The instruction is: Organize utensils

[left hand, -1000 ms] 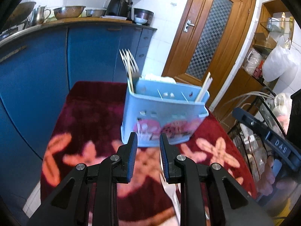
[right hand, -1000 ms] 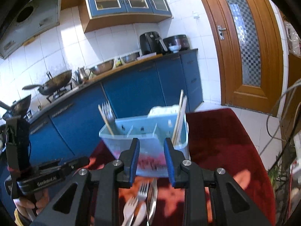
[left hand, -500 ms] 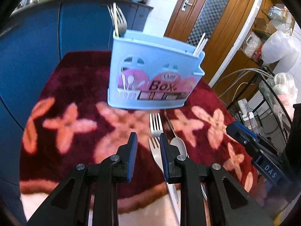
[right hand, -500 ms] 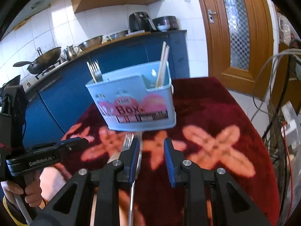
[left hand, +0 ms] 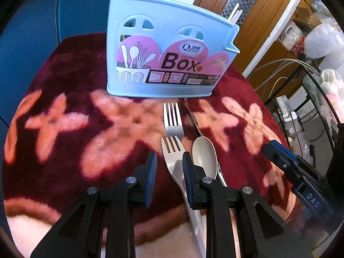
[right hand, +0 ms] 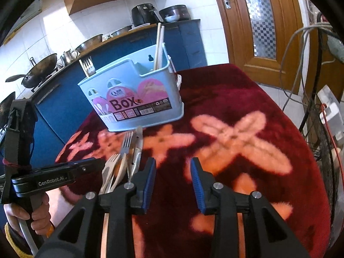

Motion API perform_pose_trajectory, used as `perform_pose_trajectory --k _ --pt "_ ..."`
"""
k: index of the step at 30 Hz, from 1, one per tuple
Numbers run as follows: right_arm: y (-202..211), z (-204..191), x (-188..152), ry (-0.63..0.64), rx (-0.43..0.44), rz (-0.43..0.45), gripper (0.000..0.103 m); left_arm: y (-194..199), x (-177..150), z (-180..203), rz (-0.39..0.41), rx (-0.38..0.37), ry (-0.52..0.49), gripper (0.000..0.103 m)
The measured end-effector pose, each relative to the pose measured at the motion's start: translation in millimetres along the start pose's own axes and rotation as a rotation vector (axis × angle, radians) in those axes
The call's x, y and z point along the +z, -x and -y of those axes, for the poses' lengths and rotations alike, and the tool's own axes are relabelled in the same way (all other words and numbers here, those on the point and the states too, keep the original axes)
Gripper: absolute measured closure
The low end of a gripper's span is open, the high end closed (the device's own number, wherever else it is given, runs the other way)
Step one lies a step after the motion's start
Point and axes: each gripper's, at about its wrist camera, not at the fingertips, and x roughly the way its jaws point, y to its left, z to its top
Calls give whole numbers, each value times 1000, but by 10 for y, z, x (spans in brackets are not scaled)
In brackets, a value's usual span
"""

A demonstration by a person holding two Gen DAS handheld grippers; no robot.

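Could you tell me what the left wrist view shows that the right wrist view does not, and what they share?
Only the left wrist view shows the pale spoon face-up, clear of the forks. Only the right wrist view shows the counter with a wok and the hand holding the left hand-held gripper. Both show the blue utensil box, the forks lying before it, and the floral red cloth.

left gripper (left hand: 169,161) slightly parted, empty, right gripper (right hand: 173,165) opening, empty
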Motion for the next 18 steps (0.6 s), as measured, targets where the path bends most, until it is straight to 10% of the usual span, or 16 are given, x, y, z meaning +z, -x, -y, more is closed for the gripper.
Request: perform_pose_trajectory --k 12,18 --pt "-64 128 -34 -40 14 -15 67 -215 -7 63 -36 -6 -18 80" --pt "-80 113 -46 -37 20 -23 67 -161 -1 46 -6 -39 -10 100"
